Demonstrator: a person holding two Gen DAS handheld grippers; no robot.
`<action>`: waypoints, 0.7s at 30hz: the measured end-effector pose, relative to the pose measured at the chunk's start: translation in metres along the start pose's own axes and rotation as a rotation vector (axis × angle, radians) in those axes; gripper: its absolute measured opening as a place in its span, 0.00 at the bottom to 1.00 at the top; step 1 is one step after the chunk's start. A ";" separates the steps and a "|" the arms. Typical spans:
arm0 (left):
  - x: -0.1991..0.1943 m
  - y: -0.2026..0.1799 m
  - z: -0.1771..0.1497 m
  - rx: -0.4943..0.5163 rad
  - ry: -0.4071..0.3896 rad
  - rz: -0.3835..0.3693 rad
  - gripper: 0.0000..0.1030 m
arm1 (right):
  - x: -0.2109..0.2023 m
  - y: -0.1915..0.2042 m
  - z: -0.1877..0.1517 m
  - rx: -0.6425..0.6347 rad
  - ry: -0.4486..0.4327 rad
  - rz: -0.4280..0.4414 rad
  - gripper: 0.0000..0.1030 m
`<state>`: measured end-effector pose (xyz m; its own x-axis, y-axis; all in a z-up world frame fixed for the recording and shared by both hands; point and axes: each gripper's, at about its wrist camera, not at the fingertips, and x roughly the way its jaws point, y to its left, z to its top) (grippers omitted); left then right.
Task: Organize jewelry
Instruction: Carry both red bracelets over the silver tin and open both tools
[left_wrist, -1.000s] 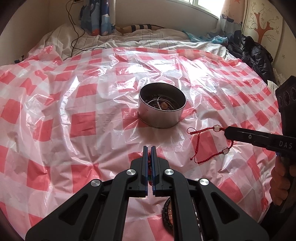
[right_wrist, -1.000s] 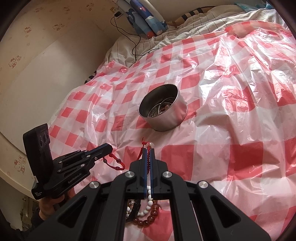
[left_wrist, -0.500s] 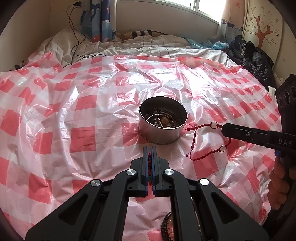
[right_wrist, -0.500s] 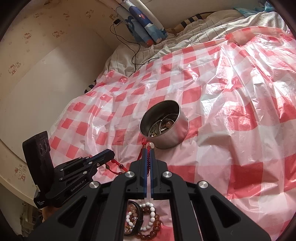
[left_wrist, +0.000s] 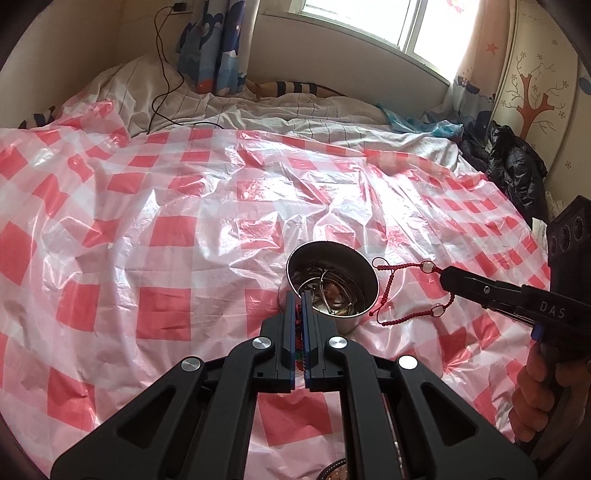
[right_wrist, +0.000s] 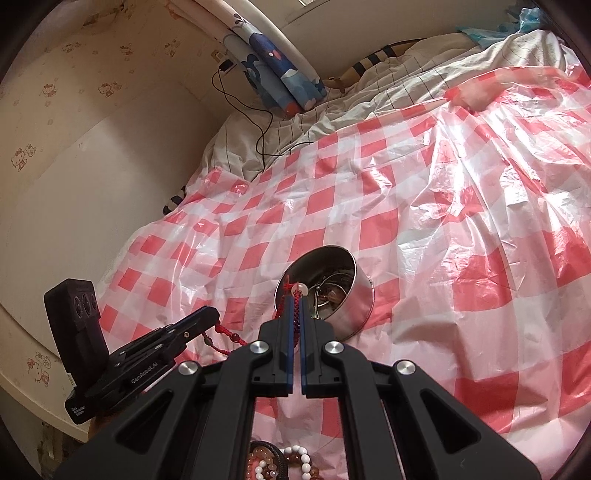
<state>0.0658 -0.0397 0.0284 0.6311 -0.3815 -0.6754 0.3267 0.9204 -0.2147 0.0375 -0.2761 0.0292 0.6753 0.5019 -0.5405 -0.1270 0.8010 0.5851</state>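
Observation:
A round metal tin (left_wrist: 364, 282) holding several pieces of jewelry stands on the checked plastic sheet; it also shows in the right wrist view (right_wrist: 360, 291). My left gripper (left_wrist: 298, 295) is shut on a red beaded bracelet (right_wrist: 221, 338), held at the tin's near rim. My right gripper (right_wrist: 296, 300) is shut on a red cord bracelet (left_wrist: 388, 291) with clear beads, which hangs beside the tin's right rim.
Several bead bracelets (right_wrist: 291, 459) lie on the sheet below my right gripper. A red-and-white checked plastic sheet (left_wrist: 166, 240) covers the bed. A black cable (left_wrist: 162, 88) and bedding lie at the back, dark clothes (left_wrist: 517, 173) at the far right.
Both grippers have lifted and moved forward to the tin with their bracelets. The red cord now hangs off the sheet beside the tin's rim.

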 end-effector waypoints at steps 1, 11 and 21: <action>0.000 0.000 0.002 -0.005 -0.006 -0.006 0.03 | 0.001 0.000 0.002 0.001 -0.003 -0.001 0.03; 0.007 0.000 0.017 -0.078 -0.065 -0.083 0.03 | 0.008 -0.003 0.009 0.032 -0.038 0.004 0.03; 0.024 -0.006 0.025 -0.128 -0.083 -0.153 0.03 | 0.016 0.005 0.015 0.032 -0.109 -0.030 0.03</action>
<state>0.0968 -0.0568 0.0311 0.6381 -0.5189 -0.5689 0.3346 0.8523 -0.4020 0.0582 -0.2690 0.0324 0.7538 0.4377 -0.4901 -0.0833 0.8035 0.5894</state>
